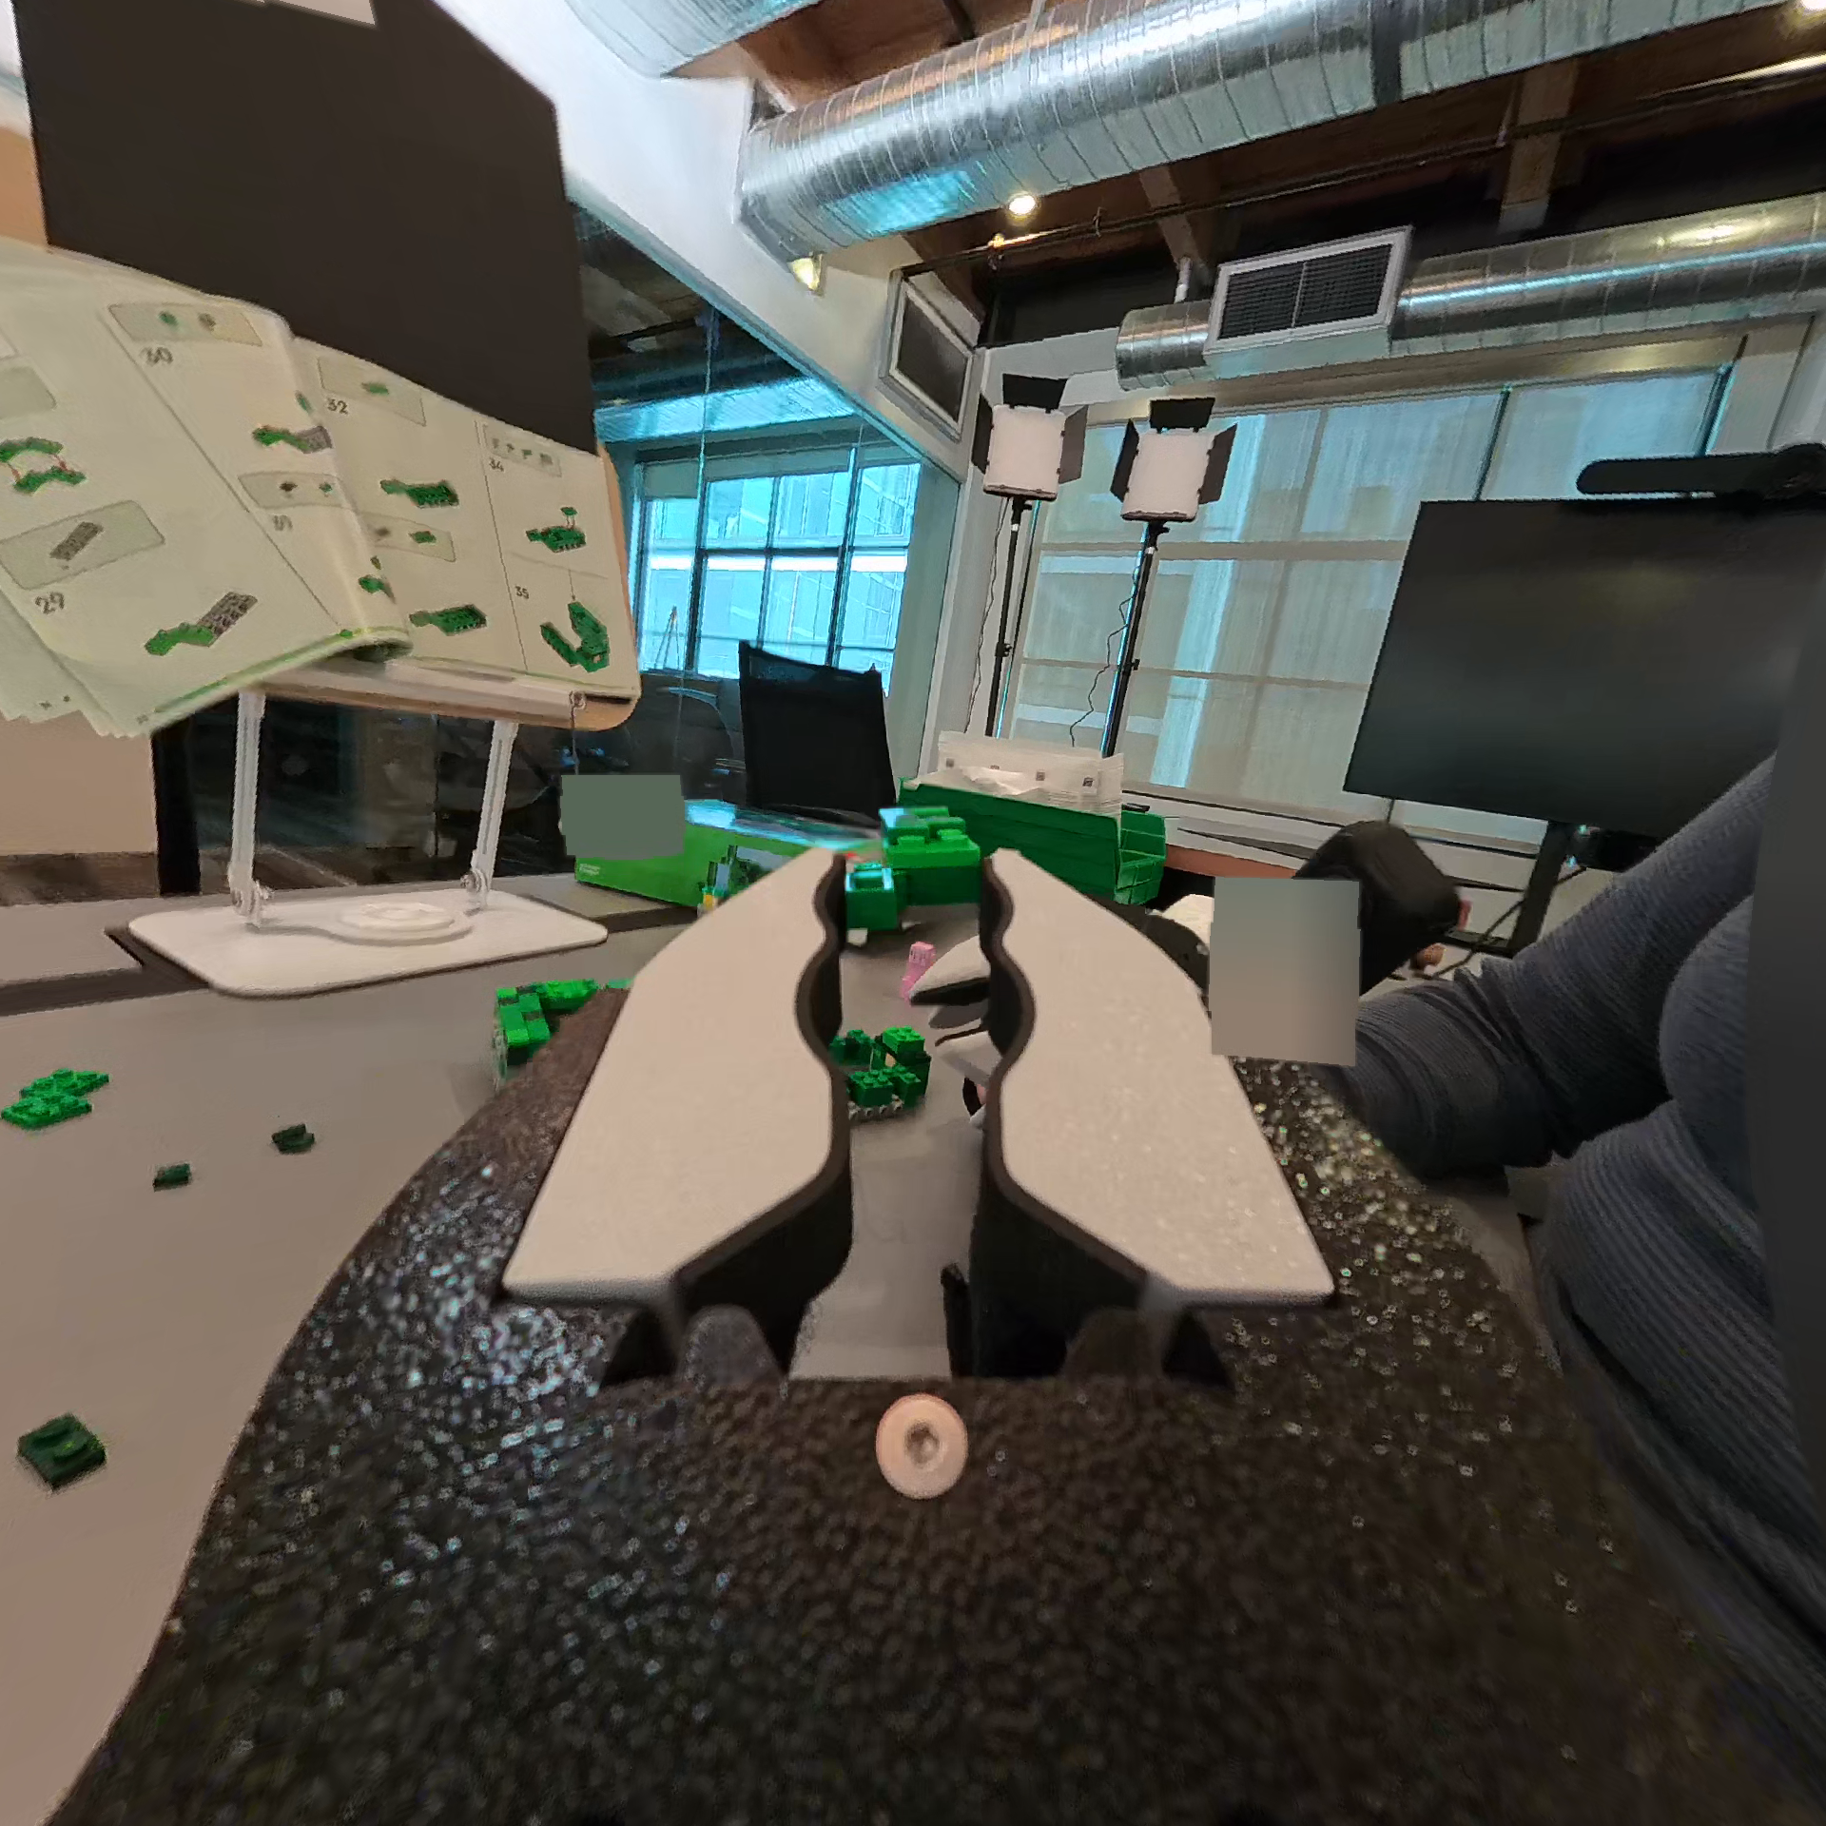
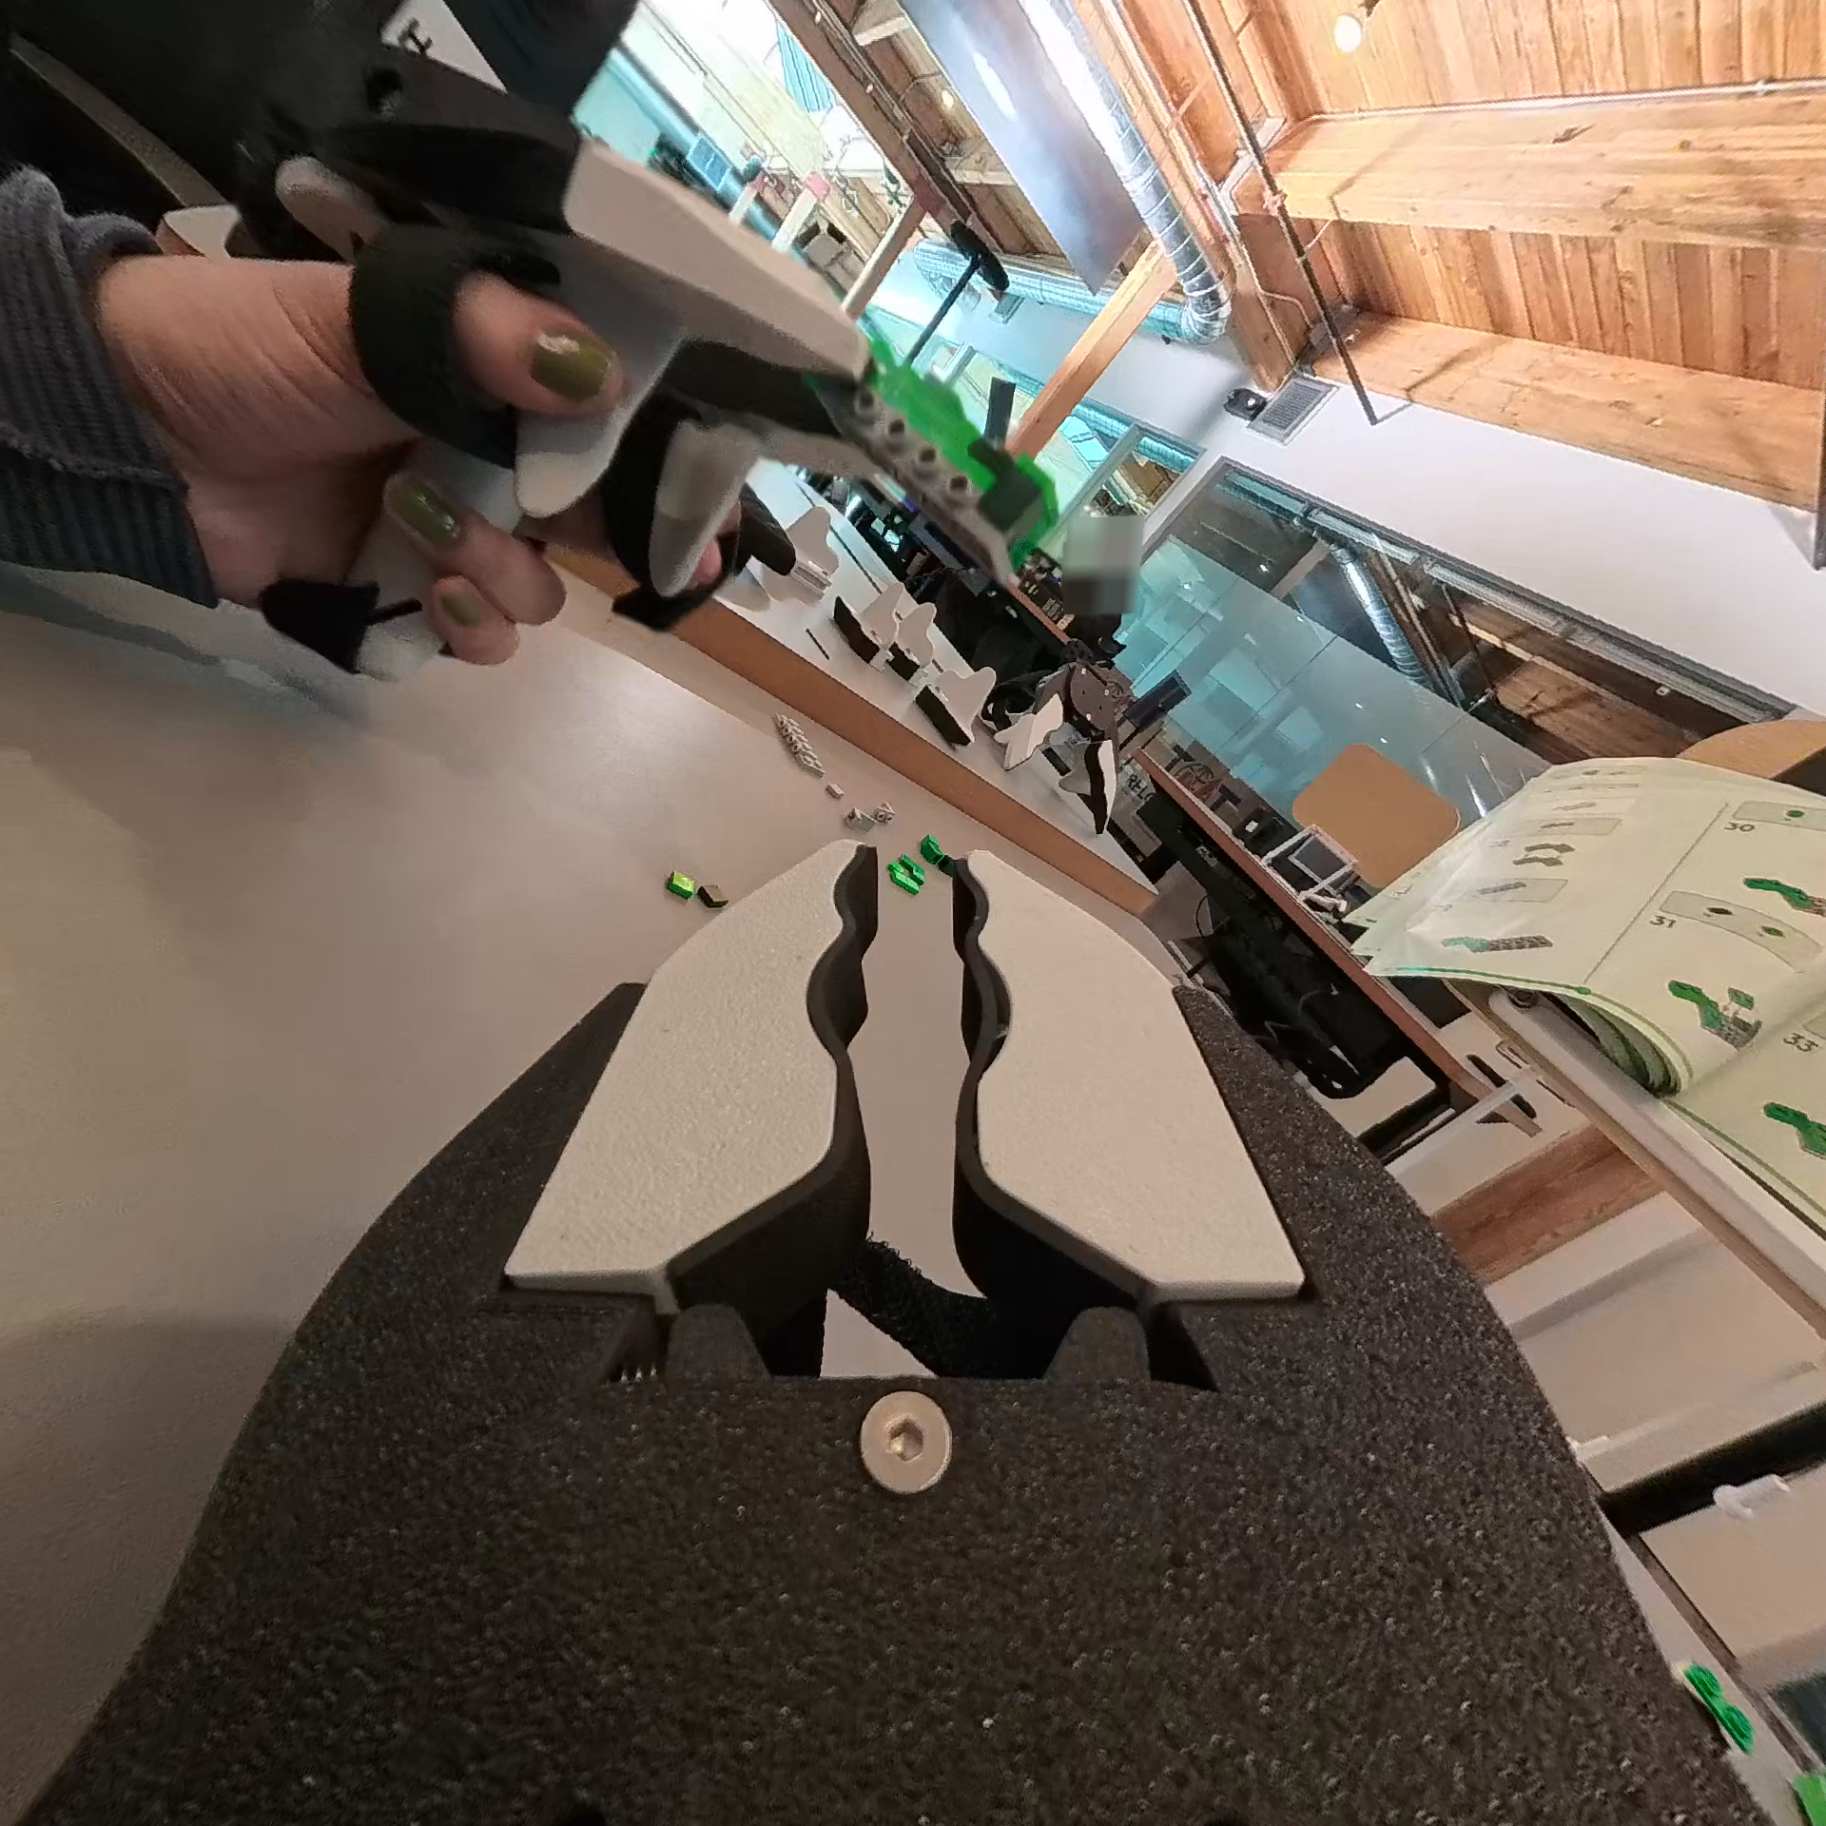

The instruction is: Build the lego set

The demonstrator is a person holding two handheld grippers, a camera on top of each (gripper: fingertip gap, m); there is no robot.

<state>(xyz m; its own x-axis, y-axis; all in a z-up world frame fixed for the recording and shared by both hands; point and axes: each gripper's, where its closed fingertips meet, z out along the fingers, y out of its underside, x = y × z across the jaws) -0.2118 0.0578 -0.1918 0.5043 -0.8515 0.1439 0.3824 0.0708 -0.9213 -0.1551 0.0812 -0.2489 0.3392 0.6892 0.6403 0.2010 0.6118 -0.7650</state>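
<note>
My left gripper [image 1: 914, 874] is shut on a green lego assembly [image 1: 904, 870] and holds it up above the table. In the right wrist view the left gripper [image 2: 889, 410] shows at the upper left in a gloved hand [image 2: 326, 395], and the assembly [image 2: 939, 435] is green with a grey studded plate. My right gripper [image 2: 914, 858] is lower, over the table, with its jaws a narrow gap apart and nothing between them. Loose green pieces [image 2: 909, 871] lie just beyond its tips.
An open instruction booklet [image 1: 296, 494] rests on a white stand [image 1: 375, 934] at the left, also seen in the right wrist view [image 2: 1630, 939]. Green bricks [image 1: 879, 1072] and plates [image 1: 54, 1097] are scattered on the grey table [image 1: 247, 1285]. A green box [image 1: 1047, 835] stands behind. About 9 cm separates my left fingertips from my right.
</note>
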